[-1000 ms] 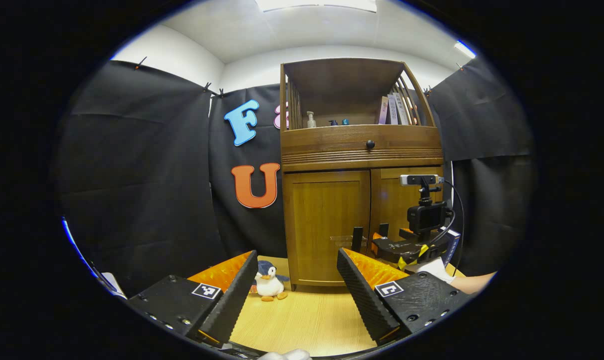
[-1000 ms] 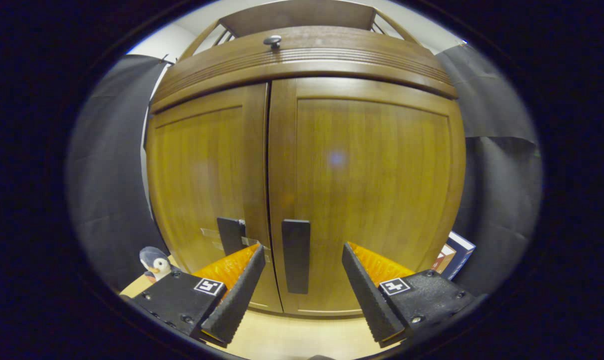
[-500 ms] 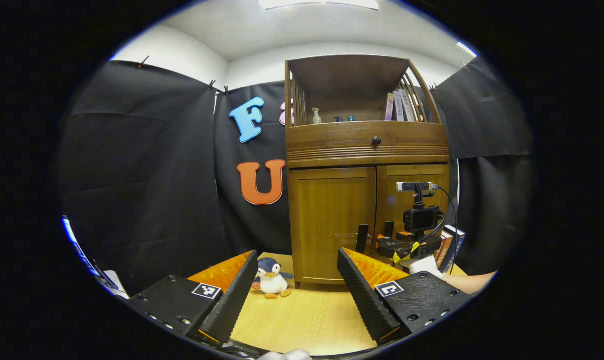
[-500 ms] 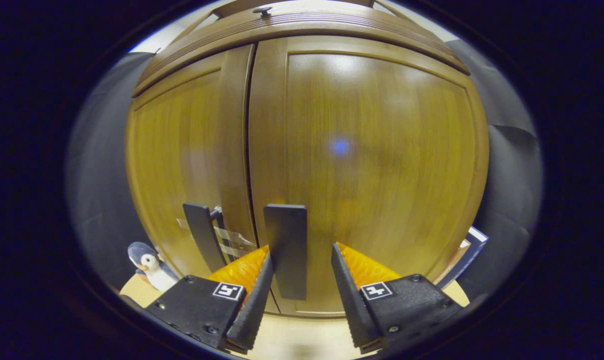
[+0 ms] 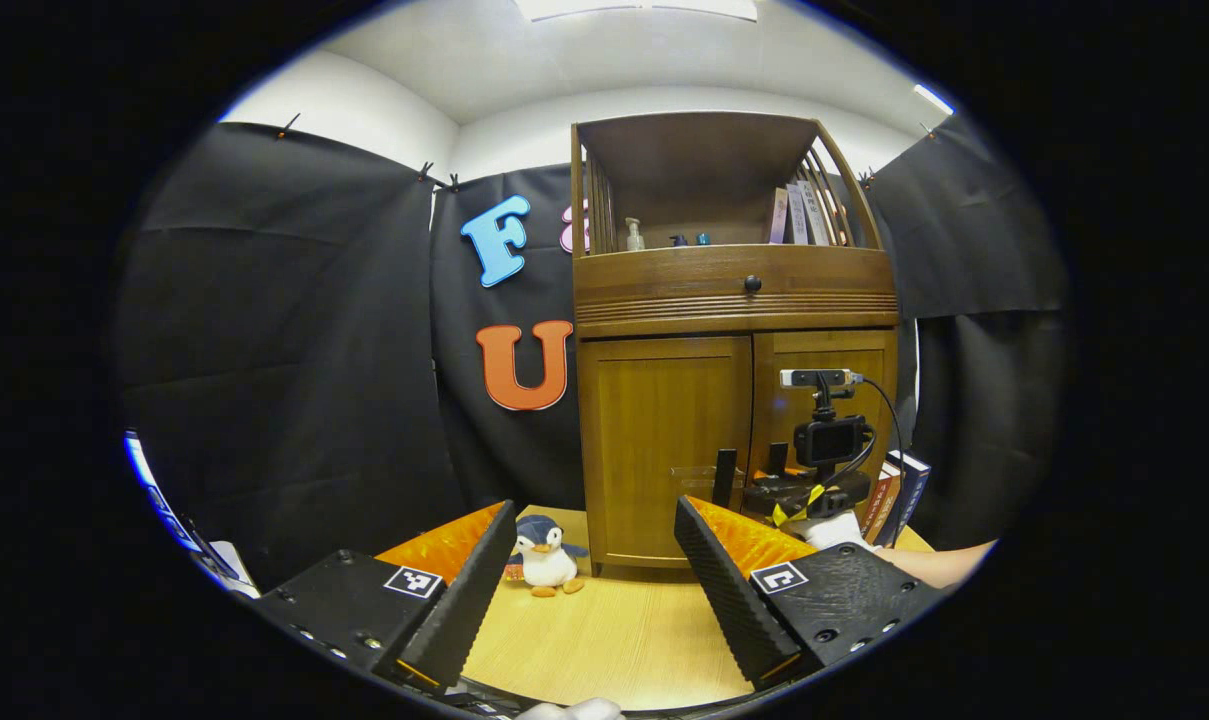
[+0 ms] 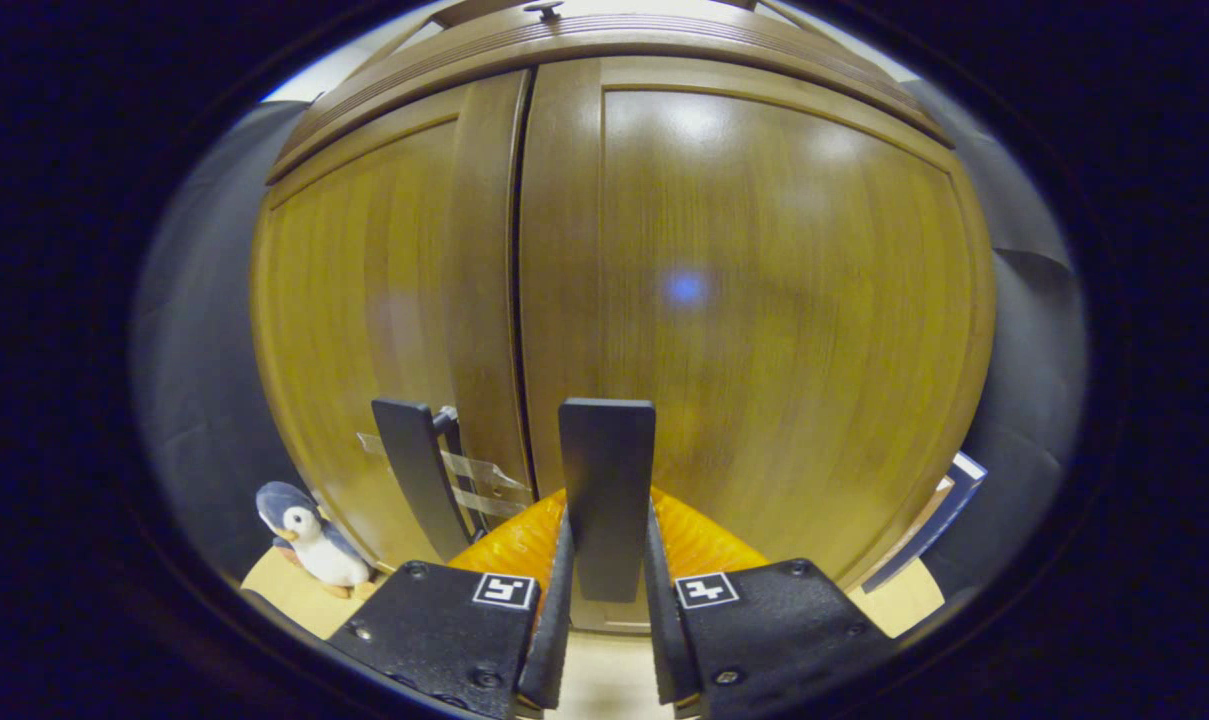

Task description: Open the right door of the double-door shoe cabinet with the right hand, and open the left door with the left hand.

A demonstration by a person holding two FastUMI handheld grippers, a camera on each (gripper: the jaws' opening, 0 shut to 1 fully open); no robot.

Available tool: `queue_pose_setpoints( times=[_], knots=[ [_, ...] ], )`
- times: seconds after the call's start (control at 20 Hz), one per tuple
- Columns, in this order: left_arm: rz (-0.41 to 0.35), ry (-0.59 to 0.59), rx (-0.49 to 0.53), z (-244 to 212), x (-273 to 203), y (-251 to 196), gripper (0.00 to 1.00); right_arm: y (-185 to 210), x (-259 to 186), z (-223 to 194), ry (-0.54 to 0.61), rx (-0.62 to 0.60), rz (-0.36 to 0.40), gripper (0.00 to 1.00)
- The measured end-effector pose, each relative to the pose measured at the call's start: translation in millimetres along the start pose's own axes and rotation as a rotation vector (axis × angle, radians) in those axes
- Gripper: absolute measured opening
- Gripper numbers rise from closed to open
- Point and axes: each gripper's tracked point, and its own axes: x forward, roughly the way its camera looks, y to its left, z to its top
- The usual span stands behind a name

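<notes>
Shoe cabinet (image 5: 734, 420) doors are both shut, but my right tongs (image 6: 607, 560) have just closed from a wide gap onto the right door's handle (image 6: 607, 490), one finger pressing each side of the flat dark bar. I judge the grip set, so the next move is a pull to swing the right door (image 6: 764, 320) outward. My left tongs (image 5: 589, 590) hang spread apart, holding nothing, well back from the cabinet, above the desk (image 5: 614, 640). The cabinet stands on that desk. Count: two doors, two handles, the left door's handle (image 6: 414, 470) untouched just left of the centre seam on the left door (image 6: 384, 320). One plush penguin (image 5: 544, 555) sits by the cabinet's left foot.
</notes>
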Motion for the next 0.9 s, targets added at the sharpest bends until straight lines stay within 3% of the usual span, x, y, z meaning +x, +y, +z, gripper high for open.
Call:
queue_pose_setpoints(
  times=[0.2, 0.25, 0.4, 0.65, 0.7, 0.75, 0.9],
  knots=[
    [-0.009, -0.017, -0.011, 4, -7, 0, 0.96, 0, -4, -2, 0.014, 0.003, 0.014, 0.35],
    [-0.013, -0.018, -0.015, 4, -9, 0, 1.00, 0, -7, -3, 0.020, 0.006, 0.016, 0.35],
    [-0.022, -0.023, -0.022, 4, -15, 1, 0.96, -1, -23, -7, 0.020, 0.002, 0.024, 0.34],
    [-0.035, -0.022, -0.025, 1, -21, 1, 0.96, -7, -54, -17, 0.016, 0.012, 0.035, 0.34],
    [-0.041, -0.024, -0.028, 1, -22, 0, 1.00, -8, -60, -19, 0.017, 0.012, 0.038, 0.34],
    [-0.047, -0.025, -0.029, 2, -25, -1, 0.96, -10, -66, -20, 0.020, 0.013, 0.043, 0.34],
    [-0.063, -0.026, -0.022, -1, -29, -5, 0.96, -16, -82, -25, 0.020, 0.012, 0.048, 0.34]
  ],
)
